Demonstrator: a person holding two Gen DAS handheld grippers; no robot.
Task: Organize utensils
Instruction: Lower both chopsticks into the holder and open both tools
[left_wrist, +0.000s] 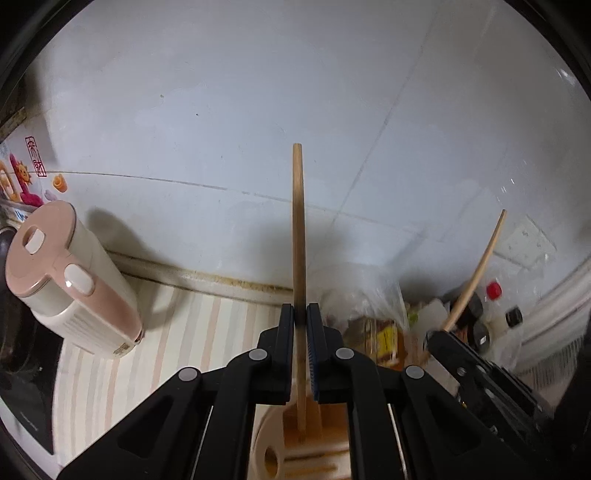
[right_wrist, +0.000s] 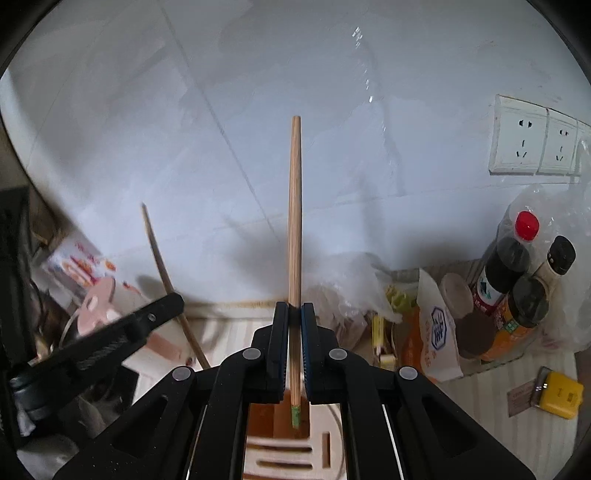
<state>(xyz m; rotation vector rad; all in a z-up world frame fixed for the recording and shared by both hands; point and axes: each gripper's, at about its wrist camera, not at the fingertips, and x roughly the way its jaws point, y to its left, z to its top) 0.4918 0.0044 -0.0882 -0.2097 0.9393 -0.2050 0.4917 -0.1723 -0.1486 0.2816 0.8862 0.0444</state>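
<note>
Home kitchen: white tiled wall (left_wrist: 221, 110), electric kettle (left_wrist: 70, 277), sauce bottles (right_wrist: 517, 266), wall sockets (right_wrist: 535, 144), striped bench (left_wrist: 177, 332).

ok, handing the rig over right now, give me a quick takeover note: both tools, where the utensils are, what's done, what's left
Left tool: shut on a plain wooden chopstick, lower end down in an opening of the beige slotted utensil holder.
Right tool: shut on a green-tipped wooden chopstick, its tip just over a holder opening.
Done: both chopsticks picked up and brought to the holder.
Left: lower each in, release, withdraw. Other utensils are not in view.
</note>
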